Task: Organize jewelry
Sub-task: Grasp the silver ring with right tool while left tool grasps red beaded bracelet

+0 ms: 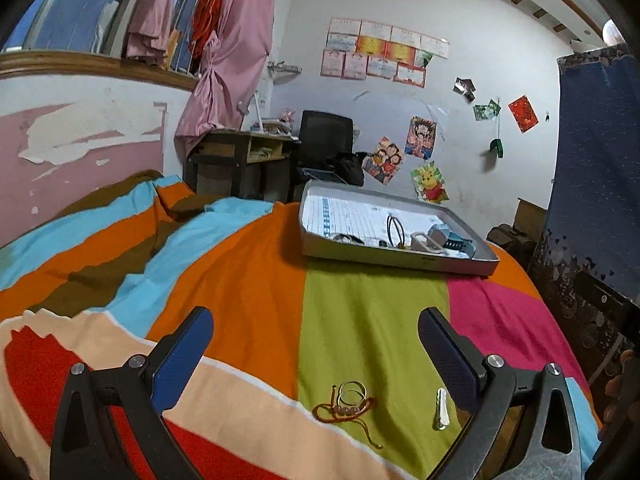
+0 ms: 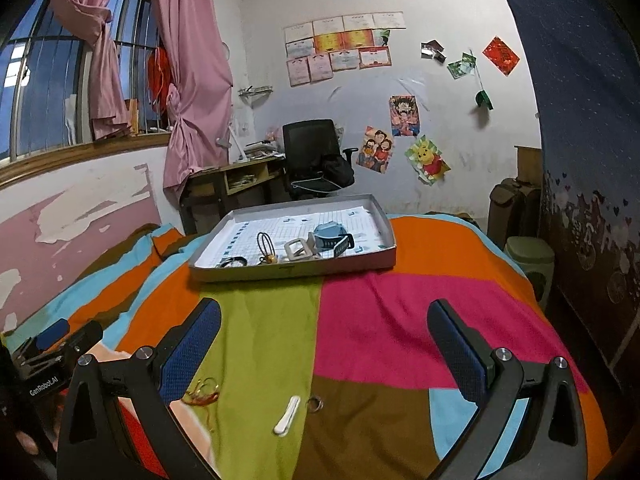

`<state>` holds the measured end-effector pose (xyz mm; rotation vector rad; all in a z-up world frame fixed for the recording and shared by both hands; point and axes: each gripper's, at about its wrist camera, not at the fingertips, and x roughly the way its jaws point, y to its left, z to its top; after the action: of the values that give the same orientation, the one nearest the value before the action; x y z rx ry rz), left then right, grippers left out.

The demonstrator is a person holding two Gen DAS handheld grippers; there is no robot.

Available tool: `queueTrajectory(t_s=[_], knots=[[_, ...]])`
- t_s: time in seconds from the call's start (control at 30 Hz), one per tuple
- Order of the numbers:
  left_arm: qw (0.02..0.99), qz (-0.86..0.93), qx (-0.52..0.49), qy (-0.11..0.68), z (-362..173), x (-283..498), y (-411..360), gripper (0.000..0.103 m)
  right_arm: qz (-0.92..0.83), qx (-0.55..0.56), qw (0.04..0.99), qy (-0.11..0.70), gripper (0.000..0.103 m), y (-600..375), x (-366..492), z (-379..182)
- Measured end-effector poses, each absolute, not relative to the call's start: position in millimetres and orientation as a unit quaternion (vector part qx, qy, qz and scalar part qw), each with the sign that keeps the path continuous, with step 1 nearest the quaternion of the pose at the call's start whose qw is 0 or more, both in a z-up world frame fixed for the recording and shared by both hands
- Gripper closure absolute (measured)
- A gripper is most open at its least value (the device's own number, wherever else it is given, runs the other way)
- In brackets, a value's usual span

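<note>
Both grippers hang over a bed covered by a striped bedspread (image 1: pixel 256 264) in orange, green, pink and blue. The left gripper (image 1: pixel 316 340) has its blue-padded jaws spread wide with nothing between them, and the right gripper (image 2: pixel 324 332) is the same, wide apart and empty. On the green stripe just ahead of the left gripper lie a red cord bracelet (image 1: pixel 347 410) with beads, touching a pair of thin gold rings (image 1: pixel 352 393), and a little to their right a white hair clip (image 1: pixel 441 409) lying lengthwise. From the right wrist view the same clip (image 2: pixel 287 416) sits near the edge of the green stripe with a small ring (image 2: pixel 316 403) just beside it, while the cord bracelet (image 2: pixel 202 394) shows partly behind the right gripper's left finger. Farther up the bed rests a shallow grey tray (image 2: pixel 280 272) lined with gridded paper; it holds black hair ties (image 2: pixel 265 244), a blue-grey watch (image 2: pixel 332 236) and a pale buckle-like piece (image 2: pixel 298 250) (possibly a strap, the view is too small to be sure). The loose pieces are well apart from the tray.
</note>
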<state>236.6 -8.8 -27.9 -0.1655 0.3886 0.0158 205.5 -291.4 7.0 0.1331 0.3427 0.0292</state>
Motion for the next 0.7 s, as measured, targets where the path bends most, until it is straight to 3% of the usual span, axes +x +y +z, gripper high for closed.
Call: queueTrajectory(t_s=[0.7], knots=[[0.936, -0.072, -0.050, 0.340, -110.2, 288.5, -4.0, 0.000, 0.079, 0.043, 0.946, 0.311, 0.005, -291.4, 291.8, -85.3]])
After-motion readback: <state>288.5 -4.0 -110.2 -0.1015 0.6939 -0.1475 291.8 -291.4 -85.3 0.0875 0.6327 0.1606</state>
